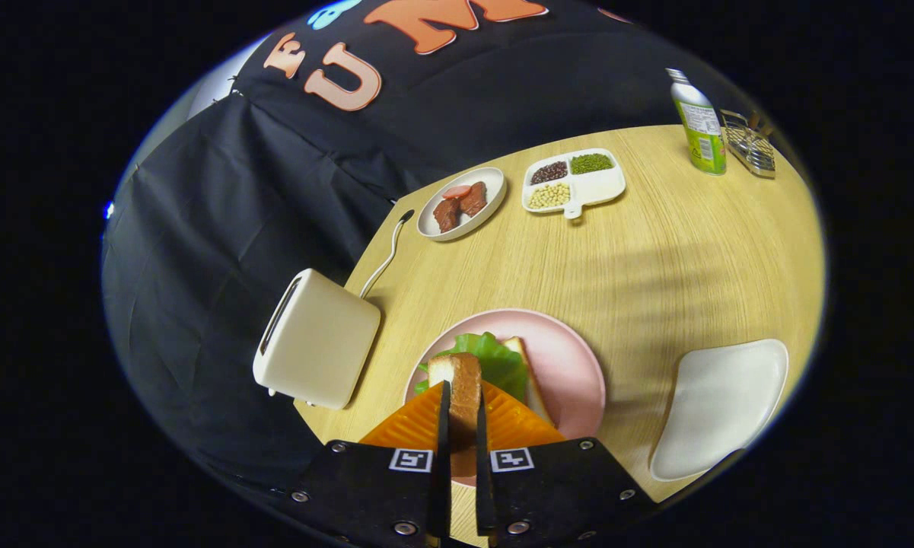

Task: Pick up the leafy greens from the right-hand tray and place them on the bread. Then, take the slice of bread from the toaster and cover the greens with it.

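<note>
the gripper (pixel 460 411) is clenched on the toasted bread slice (pixel 465 380), held edge-up above the green lettuce (pixel 498 361) on the round pink plate (pixel 571 365); it should be laid flat, squarely over the lettuce.

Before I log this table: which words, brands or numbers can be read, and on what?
Green bottle: label print too small to read.
Gripper, shut on the bread slice: two square coded markers, no words.
Toaster: no writing visible.

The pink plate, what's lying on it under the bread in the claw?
On the pink plate lies lettuce over a bread slice. The claw holds another bread slice edge-up above them, hiding part of the lettuce.
</note>
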A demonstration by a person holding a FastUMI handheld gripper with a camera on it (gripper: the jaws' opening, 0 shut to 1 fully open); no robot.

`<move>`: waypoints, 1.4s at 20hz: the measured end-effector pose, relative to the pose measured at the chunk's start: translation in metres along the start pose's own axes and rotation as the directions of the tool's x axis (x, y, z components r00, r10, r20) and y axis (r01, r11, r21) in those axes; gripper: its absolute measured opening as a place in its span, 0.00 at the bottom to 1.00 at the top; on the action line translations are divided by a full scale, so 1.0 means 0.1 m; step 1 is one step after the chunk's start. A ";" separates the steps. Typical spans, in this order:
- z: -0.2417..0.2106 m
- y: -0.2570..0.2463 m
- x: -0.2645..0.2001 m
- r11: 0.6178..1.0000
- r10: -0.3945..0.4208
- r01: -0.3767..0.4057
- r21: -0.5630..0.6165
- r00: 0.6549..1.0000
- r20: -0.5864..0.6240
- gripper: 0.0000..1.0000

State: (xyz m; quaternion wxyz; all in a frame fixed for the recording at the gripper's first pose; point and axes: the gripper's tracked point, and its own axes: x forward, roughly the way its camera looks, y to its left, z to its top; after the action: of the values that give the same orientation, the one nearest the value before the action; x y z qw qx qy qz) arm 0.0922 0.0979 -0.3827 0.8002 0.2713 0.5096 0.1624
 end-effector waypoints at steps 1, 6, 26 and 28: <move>-0.01 -0.06 0.01 1.000 -0.017 0.017 0.005 1.000 0.001 0.14; -0.06 -0.20 0.06 0.996 -0.075 0.075 -0.039 0.997 0.009 0.27; 0.69 0.20 -0.99 0.918 -0.151 0.302 -0.258 0.866 0.477 0.91; 0.79 0.33 -1.28 0.902 -0.141 0.336 -0.270 0.822 0.552 0.94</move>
State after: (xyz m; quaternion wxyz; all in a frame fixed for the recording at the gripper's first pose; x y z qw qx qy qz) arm 0.1087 0.0340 -0.2436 0.9573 0.0886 0.2666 0.0689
